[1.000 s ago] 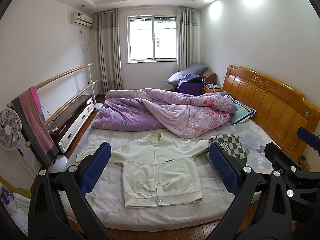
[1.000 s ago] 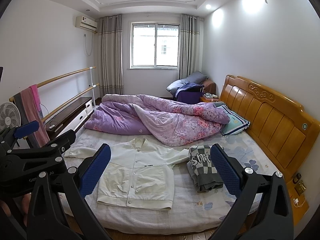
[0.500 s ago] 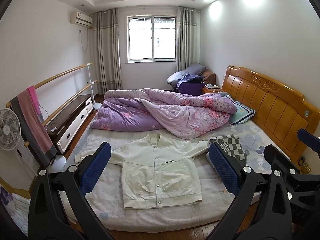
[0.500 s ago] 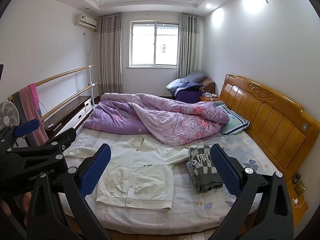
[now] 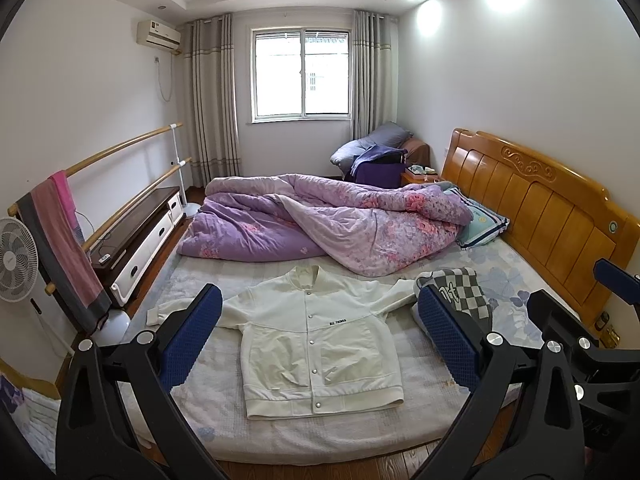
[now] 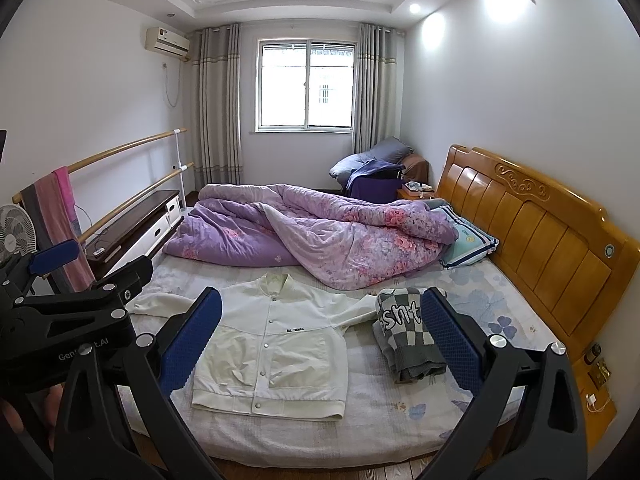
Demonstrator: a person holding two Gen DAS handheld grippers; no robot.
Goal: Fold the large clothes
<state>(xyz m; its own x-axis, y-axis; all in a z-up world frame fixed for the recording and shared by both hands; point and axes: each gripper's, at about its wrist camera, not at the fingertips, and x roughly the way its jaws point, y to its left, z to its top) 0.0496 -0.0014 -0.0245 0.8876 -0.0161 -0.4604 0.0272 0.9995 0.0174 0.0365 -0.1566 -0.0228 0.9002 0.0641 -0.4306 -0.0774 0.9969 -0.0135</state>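
Note:
A white button-up jacket (image 5: 320,336) lies flat, front up, sleeves spread, on the near part of the bed (image 5: 280,436). It also shows in the right wrist view (image 6: 272,344). A folded grey checkered garment (image 6: 408,332) lies to its right, also in the left wrist view (image 5: 460,292). My left gripper (image 5: 320,336) is open and empty, held well above and before the bed's near edge. My right gripper (image 6: 320,336) is open and empty beside it, to its right. The left gripper's body (image 6: 60,312) shows at the left of the right wrist view.
A crumpled purple floral quilt (image 5: 328,224) fills the far half of the bed. A pillow (image 5: 480,224) lies by the wooden headboard (image 5: 540,208) on the right. A low cabinet (image 5: 136,244), wooden rails with a towel (image 5: 60,240) and a fan (image 5: 16,264) stand on the left.
Both views shifted only slightly; the grippers stay open and hover in nearly the same place. The jacket and the folded garment have not moved.

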